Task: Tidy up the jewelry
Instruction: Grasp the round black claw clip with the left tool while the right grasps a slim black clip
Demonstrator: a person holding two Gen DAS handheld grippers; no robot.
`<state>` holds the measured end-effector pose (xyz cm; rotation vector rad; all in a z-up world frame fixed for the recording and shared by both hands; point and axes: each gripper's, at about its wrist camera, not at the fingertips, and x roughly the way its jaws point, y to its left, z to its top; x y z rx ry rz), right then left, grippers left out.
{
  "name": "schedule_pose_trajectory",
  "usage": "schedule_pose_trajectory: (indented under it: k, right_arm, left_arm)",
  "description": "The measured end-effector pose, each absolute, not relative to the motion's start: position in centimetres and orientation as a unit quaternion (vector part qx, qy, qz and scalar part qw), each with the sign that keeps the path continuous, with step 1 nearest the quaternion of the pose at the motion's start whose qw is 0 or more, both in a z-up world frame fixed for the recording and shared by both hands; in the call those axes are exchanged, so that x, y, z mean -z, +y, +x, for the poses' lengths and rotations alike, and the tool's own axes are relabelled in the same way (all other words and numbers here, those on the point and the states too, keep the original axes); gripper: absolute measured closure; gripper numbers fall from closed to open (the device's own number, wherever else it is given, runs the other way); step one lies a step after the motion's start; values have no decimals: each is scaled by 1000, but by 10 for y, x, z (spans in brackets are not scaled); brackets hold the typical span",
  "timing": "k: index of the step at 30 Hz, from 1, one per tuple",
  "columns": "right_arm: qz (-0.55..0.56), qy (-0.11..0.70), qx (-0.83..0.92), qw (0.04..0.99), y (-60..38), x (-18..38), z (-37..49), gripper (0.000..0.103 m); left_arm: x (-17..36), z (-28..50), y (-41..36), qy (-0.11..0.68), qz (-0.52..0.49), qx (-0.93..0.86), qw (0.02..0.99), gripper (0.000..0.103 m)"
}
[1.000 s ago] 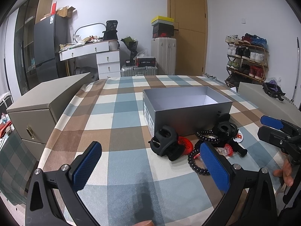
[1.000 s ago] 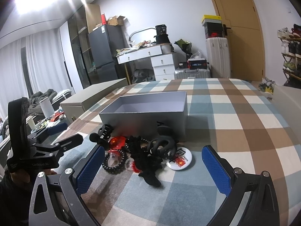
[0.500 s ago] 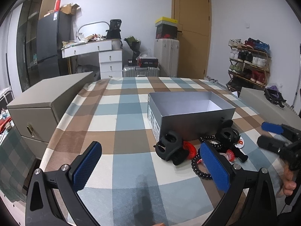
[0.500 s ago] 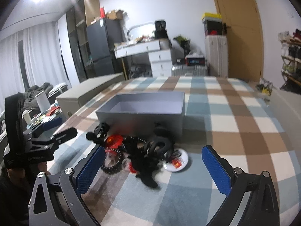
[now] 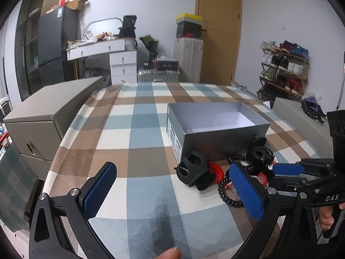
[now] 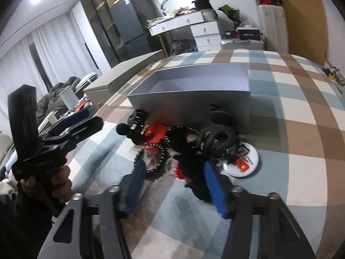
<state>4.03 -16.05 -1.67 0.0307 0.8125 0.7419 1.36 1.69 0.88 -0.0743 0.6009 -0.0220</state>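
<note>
An open grey box (image 5: 217, 127) stands on the checked tablecloth; it also shows in the right wrist view (image 6: 194, 88). In front of it lies a pile: black hair claws (image 5: 195, 170) (image 6: 217, 139), a black bead bracelet (image 5: 226, 192) (image 6: 151, 164), a red item (image 6: 155, 132) and a white round badge (image 6: 245, 161). My left gripper (image 5: 172, 190) is open and empty, low over the cloth left of the pile. My right gripper (image 6: 175, 181) is open, its jaws partly narrowed, right at the near side of the pile. It also shows in the left wrist view (image 5: 286, 172).
A grey cabinet (image 5: 47, 116) stands along the table's left side. Another grey surface (image 5: 301, 118) lies to the right. A white dresser (image 5: 116, 58), suitcases (image 5: 187, 60), a shoe rack (image 5: 284, 69) and a door line the back of the room.
My right gripper has dropped and moved forward to the pile, with its jaws narrower than before. My left gripper has shifted slightly; the pile and box stay put.
</note>
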Motion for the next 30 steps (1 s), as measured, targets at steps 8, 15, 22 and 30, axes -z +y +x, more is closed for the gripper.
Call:
schedule_pose_trajectory:
  k: [8, 15, 22, 30]
  right_arm:
    - [-2, 404, -343, 848, -153, 22, 59, 69]
    - [-9, 392, -338, 855, -156, 18, 55, 85]
    - [32, 361, -348, 865, -168, 1, 47, 85]
    - [67, 335, -342, 875, -179, -11, 49, 85]
  left_arm:
    - [-7, 18, 17, 307, -23, 10, 951, 1]
    - [-6, 25, 20, 318, -37, 23, 947, 1]
    - [-4, 33, 13, 334, -27, 33, 942, 1]
    - [8, 51, 10, 376, -41, 43, 925, 12]
